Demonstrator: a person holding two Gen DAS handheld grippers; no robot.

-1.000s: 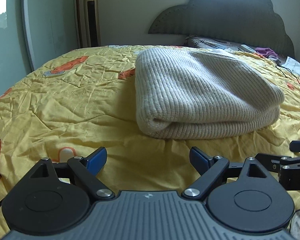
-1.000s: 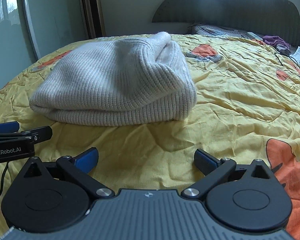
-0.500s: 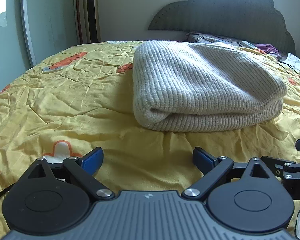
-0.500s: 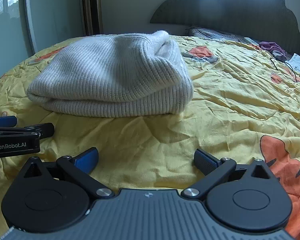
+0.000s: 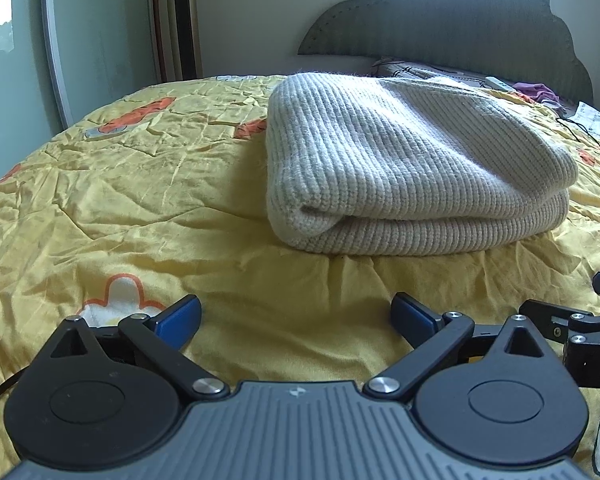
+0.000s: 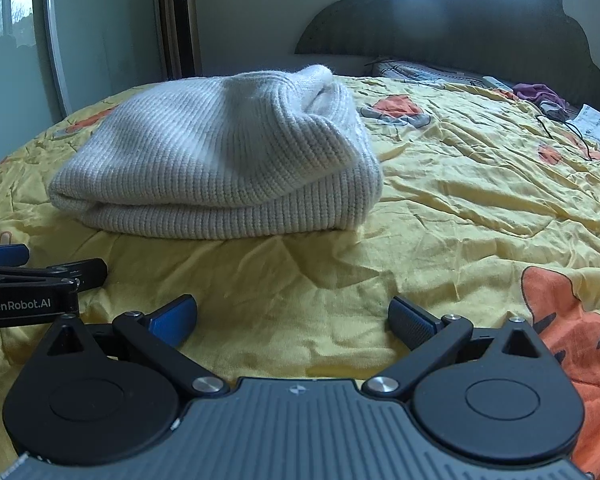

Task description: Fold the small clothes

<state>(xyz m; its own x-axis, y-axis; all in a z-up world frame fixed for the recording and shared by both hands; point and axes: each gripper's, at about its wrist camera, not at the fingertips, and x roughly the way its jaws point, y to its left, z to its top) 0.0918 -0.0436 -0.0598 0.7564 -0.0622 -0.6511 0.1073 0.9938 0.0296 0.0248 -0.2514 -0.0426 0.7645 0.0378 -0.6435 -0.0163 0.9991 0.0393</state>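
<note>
A cream ribbed knit sweater point(image 5: 412, 168) lies folded in a thick bundle on the yellow bedspread point(image 5: 132, 208); in the right wrist view the sweater point(image 6: 220, 160) sits ahead and to the left. My left gripper point(image 5: 296, 316) hovers over bare bedspread short of the sweater's near fold, its jaws opening wide with nothing between the blue pads. My right gripper point(image 6: 292, 318) stands open beside it, also empty and a little back from the sweater. Each gripper shows at the other view's edge.
The bedspread point(image 6: 480, 208) is wrinkled, with orange cartoon prints. A dark scalloped headboard point(image 5: 460, 24) closes the far end, with pillows, purple cloth point(image 6: 540, 92) and a black cable point(image 6: 568, 132) at the far right. A tall gold fan heater point(image 5: 184, 20) stands by the wall.
The left gripper's jaws have spread a little wider. Both views have tipped slightly, so the sweater sits lower and nearer in frame. The sweater itself has not moved.
</note>
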